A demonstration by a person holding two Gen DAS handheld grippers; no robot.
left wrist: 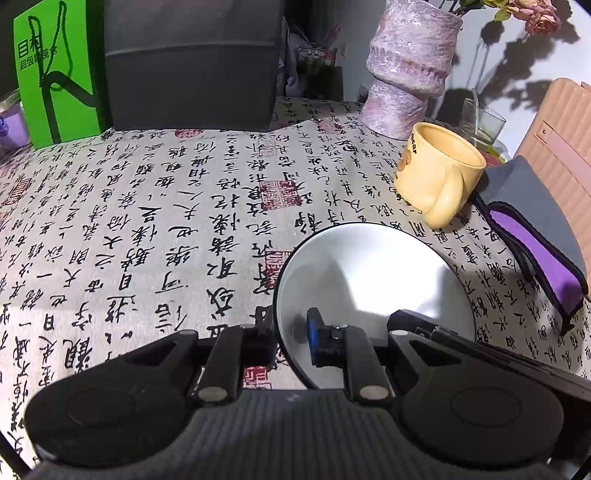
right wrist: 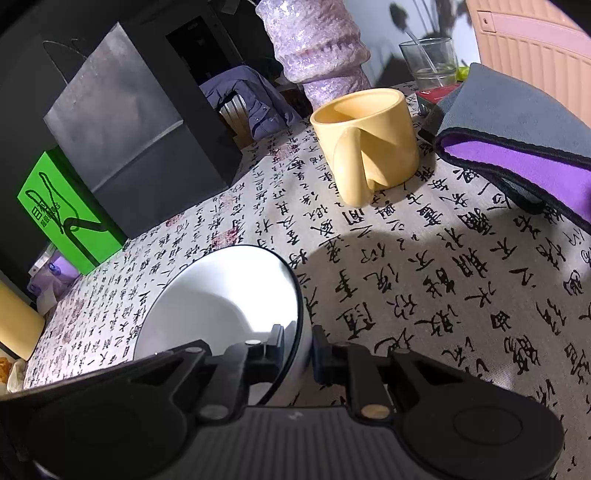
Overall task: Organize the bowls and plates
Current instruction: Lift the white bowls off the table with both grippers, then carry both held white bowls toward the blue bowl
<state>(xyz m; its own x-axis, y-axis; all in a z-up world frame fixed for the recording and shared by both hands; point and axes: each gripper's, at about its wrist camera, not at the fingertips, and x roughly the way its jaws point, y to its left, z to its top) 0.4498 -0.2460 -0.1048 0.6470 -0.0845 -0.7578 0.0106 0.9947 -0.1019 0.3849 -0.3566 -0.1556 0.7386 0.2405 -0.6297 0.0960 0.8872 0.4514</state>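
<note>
Nearest in the left wrist view, the left gripper (left wrist: 291,341) has its fingers drawn narrow on the near left rim of a white bowl (left wrist: 373,280), one finger outside the wall and the blue-padded one inside it. In the right wrist view, the right gripper (right wrist: 298,349) clamps the opposite edge of the same bowl (right wrist: 225,295) the same way, one finger inside the rim and the other against the outer wall. The bowl has a thin dark rim and a plain white inside, and it sits over the worktop (left wrist: 147,221), which is covered by a pale cloth printed with black calligraphy and red seals. Whether the bowl rests on the cloth or is held just above it, I cannot tell.

Just beyond the bowl stands a yellow mug (left wrist: 439,173), upright, its handle turned toward the cameras. To the right of the mug lies a grey pouch with a purple lining (left wrist: 535,236), edged in black.

Farther back, a lumpy purple vase (left wrist: 410,66) stands near the worktop's far edge, with dried flowers (left wrist: 535,18) at its top. Beside it is a clear glass (right wrist: 430,61) with a stirrer in it. On the far left stand a dark grey box (left wrist: 192,66) and, next to it, a bright green bag (left wrist: 55,74) with cord handles.
</note>
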